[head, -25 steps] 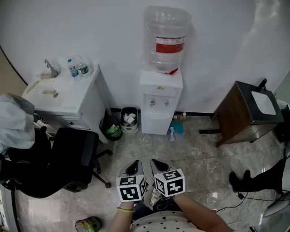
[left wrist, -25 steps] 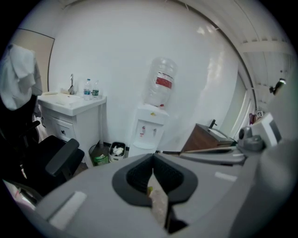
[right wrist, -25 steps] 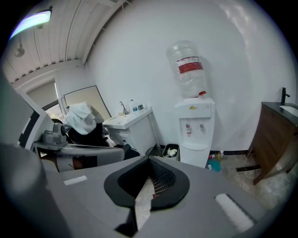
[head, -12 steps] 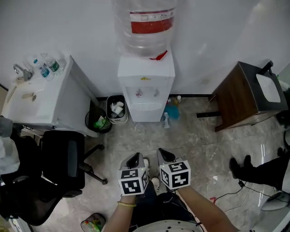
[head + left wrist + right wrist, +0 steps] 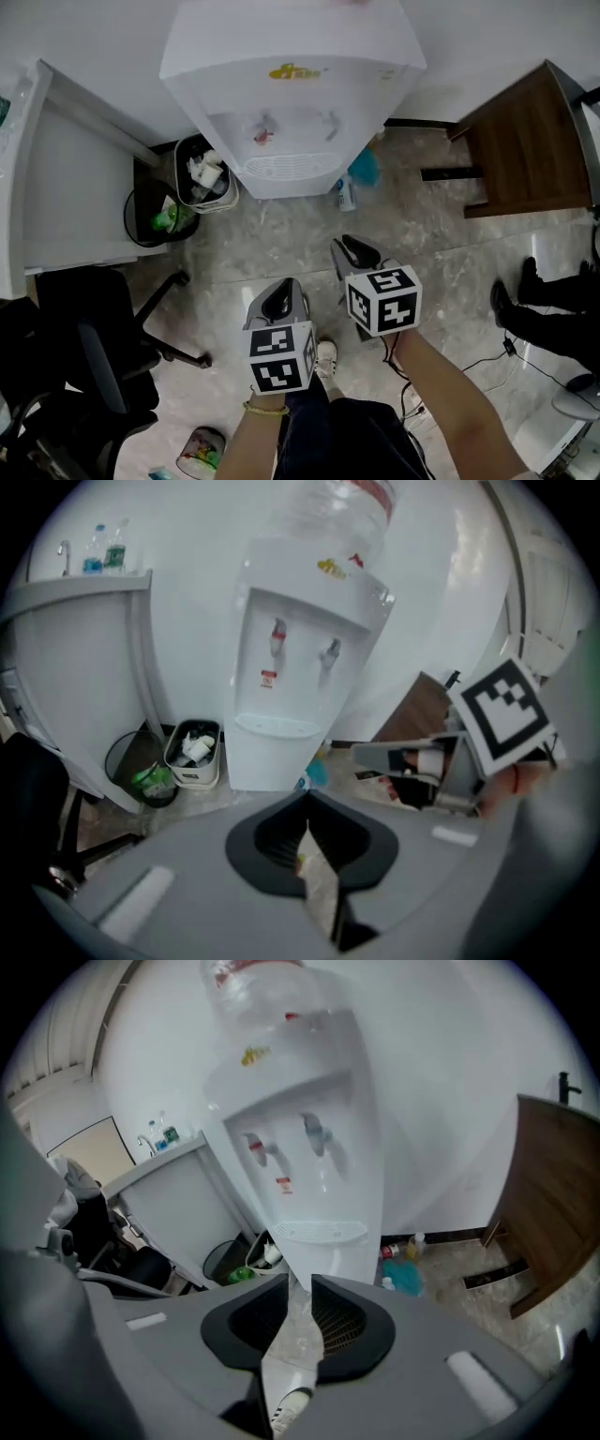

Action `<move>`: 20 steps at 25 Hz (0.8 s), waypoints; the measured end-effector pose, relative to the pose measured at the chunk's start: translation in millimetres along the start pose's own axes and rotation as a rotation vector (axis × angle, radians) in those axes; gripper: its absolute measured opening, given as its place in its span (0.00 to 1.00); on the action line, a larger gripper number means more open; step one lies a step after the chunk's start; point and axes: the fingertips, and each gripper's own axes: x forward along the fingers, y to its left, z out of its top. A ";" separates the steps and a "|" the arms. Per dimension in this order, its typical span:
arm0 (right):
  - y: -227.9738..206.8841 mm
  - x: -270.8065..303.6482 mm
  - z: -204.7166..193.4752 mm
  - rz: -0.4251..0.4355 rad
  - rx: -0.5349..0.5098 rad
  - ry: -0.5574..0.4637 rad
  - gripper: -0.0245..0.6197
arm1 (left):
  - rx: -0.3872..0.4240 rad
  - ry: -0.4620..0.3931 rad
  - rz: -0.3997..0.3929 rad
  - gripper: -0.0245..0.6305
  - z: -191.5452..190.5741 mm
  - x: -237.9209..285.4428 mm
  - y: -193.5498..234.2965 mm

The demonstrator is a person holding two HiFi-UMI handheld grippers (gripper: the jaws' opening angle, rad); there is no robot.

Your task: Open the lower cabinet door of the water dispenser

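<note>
Left gripper (image 5: 279,298) hanging over the floor (image 5: 281,234), jaws sitting together at the tips, gripping nothing; water dispenser (image 5: 291,103) standing ahead of both grippers, its lower cabinet door (image 5: 270,761) facing them, well apart and untouched; right gripper (image 5: 354,249) hovering just beside the left, jaws opening to a narrow gap, nothing between them.

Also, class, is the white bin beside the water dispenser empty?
No: crumpled rubbish lies in the white bin beside the water dispenser.
</note>
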 end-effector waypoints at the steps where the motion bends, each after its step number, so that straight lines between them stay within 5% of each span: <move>1: -14.2 26.8 -5.1 0.002 0.013 0.006 0.17 | -0.003 0.011 -0.006 0.05 -7.5 19.3 7.6; 5: -76.1 116.2 -20.5 -0.034 0.054 -0.002 0.29 | -0.027 0.077 -0.012 0.05 -45.9 86.0 36.2; 8: -110.0 160.0 -17.1 -0.060 -0.032 -0.045 0.34 | -0.028 0.113 -0.023 0.05 -61.1 121.3 47.9; 11: -125.3 194.6 -10.6 -0.041 -0.131 -0.059 0.40 | -0.029 0.116 -0.037 0.05 -59.9 149.2 54.4; 20: -151.1 236.7 -1.9 -0.072 -0.218 -0.084 0.53 | 0.008 0.101 -0.079 0.05 -52.8 182.3 40.1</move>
